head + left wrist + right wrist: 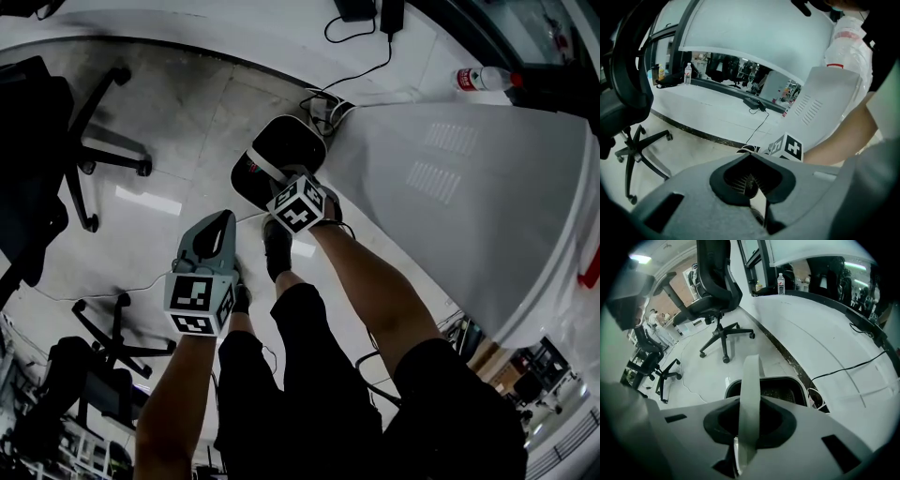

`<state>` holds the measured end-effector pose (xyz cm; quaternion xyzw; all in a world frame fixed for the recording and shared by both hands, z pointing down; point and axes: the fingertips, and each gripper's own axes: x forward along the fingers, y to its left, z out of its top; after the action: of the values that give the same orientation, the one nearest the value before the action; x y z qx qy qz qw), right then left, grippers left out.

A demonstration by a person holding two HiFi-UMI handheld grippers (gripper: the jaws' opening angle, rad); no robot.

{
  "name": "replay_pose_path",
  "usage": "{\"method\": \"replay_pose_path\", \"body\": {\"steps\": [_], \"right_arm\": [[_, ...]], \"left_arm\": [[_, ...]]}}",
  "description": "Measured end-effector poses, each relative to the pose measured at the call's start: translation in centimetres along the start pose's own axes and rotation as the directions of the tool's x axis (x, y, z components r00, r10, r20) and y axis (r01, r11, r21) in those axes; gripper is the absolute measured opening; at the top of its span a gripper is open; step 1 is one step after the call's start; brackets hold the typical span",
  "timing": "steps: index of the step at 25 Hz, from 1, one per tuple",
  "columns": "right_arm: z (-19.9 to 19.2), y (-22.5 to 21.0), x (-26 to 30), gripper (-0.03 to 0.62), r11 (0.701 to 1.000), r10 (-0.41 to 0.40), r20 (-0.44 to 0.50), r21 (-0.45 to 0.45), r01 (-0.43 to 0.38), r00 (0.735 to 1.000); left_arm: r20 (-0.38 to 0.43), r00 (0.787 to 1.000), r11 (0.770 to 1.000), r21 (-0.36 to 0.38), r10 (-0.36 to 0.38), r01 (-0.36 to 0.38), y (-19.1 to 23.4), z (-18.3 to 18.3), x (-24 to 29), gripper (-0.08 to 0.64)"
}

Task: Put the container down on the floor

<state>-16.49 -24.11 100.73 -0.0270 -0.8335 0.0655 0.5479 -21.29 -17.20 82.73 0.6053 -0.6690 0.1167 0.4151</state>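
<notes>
Grip first: right gripper (747,439) is clenched on the white handle (750,380) of the black container (783,391); the container hangs low over the floor (178,141), close by the white desk's (469,187) corner and a coiled cable (323,111); whether its base touches is unclear; left gripper (757,190), apart to its left, seems closed and empty.

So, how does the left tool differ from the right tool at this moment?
The right tool is shut on the white handle of the container; the left tool has its jaws together, with nothing between them. In the head view the right tool reaches over the container, while the left tool is apart from it, lower in the picture. Both are grey and point downward.
</notes>
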Motion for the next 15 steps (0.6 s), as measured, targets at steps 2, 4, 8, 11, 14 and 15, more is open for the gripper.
{"method": "replay_pose_path", "body": {"steps": [2, 4, 8, 11, 14, 15], "right_arm": [[0.1, 0.1, 0.1, 0.041, 1.0, -0.002, 0.006, 0.002, 0.002, 1.0], [0.3, -0.1, 0.2, 0.041, 1.0, -0.008, 0.015, 0.002, 0.008, 1.0], [0.7, 0.0, 0.5, 0.041, 1.0, -0.015, 0.01, 0.006, 0.015, 1.0], [0.2, 0.2, 0.9, 0.041, 1.0, -0.013, -0.028, -0.007, 0.013, 1.0], [-0.7, 0.5, 0.8, 0.118, 1.0, -0.005, -0.06, -0.017, 0.004, 0.998], [-0.6, 0.6, 0.4, 0.143, 0.999, -0.014, -0.053, -0.033, 0.012, 0.999]], "left_arm": [[0.022, 1.0, 1.0, -0.004, 0.001, -0.001, -0.2, 0.4, -0.2, 0.008], [0.029, 1.0, 1.0, 0.006, 0.004, -0.004, -0.2, 0.6, -0.2, 0.006], [0.022, 1.0, 1.0, 0.008, 0.014, -0.014, 0.0, 0.0, -0.6, 0.008], [0.017, 1.0, 1.0, 0.02, 0.021, -0.021, 0.1, -0.4, -0.8, 0.008], [0.019, 0.999, 0.998, 0.05, 0.03, -0.031, 0.1, -0.5, -1.3, 0.008], [0.022, 1.0, 0.998, 0.06, 0.023, -0.024, -0.1, -0.4, -1.5, 0.008]]}}
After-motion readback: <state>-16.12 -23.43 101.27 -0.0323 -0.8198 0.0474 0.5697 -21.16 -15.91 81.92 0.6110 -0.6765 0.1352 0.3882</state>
